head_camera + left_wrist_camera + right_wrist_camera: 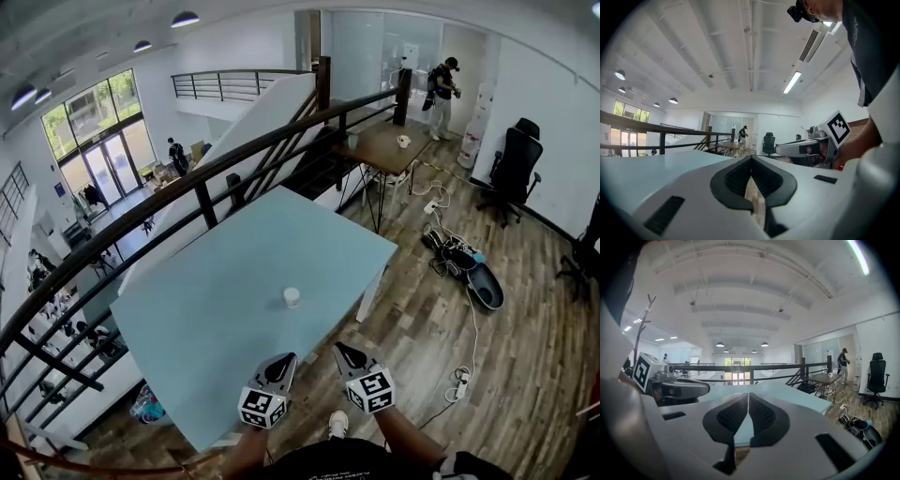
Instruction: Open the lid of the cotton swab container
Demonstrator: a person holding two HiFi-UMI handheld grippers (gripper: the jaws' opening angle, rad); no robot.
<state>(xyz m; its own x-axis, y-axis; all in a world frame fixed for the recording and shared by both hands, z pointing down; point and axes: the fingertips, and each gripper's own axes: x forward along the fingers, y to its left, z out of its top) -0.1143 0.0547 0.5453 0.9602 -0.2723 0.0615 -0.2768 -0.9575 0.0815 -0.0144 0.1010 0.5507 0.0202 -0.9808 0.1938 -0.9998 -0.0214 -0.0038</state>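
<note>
You're holding both grippers low in the head view, at the bottom centre of the frame, by the near edge of the pale blue table (206,309). Your left gripper (284,359) sits just left of centre with its marker cube toward you. Your right gripper (343,351) is beside it on the right, near it but not touching. Both point up the frame, toward the table top.

In the left gripper view your jaws are pressed together, the dark pads meeting along one line, with nothing caught between them. The right gripper view shows the same: pads closed against each other and empty, with the blue table top stretching out beyond them.

The cotton swab container (292,298) stands upright on the table, a small white cylinder near the frame's centre, above both grippers and apart from them. Its lid looks to be on, though it's too small in the head view to be sure.

Behind the table a dark railing (187,183) runs diagonally across the upper left. A wooden table (389,145) and a black office chair (514,161) stand in the upper right
</note>
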